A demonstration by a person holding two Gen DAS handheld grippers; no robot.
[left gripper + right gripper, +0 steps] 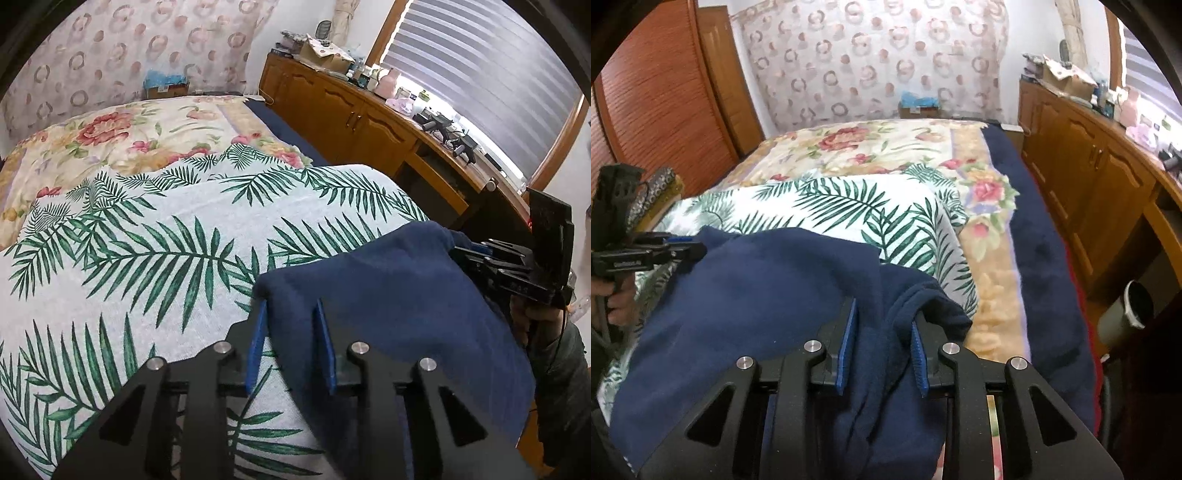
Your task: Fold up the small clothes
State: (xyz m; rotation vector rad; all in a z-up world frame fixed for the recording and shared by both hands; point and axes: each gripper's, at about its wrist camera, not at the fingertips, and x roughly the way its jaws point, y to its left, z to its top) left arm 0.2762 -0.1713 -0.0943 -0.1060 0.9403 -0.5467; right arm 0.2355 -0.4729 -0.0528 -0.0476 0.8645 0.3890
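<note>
A navy blue garment (388, 295) lies on the near part of a bed, over a white cover printed with green palm leaves (147, 229). My left gripper (291, 304) is shut on the garment's left corner, with cloth filling the gap between its blue pads. In the right wrist view the same garment (757, 295) spreads to the left. My right gripper (884, 314) is shut on a bunched fold at its right edge. Each gripper shows in the other's view: the right one (461, 254) at the garment's far corner, the left one (683, 247) at the left, held by a hand.
A floral blanket (886, 147) covers the far half of the bed, with a dark blue blanket (1034, 240) along its right side. Wooden cabinets (1089, 177) with a cluttered top run along the right. A wooden wardrobe (657, 110) stands at the left. A grey cup-like container (1126, 310) sits low at the right.
</note>
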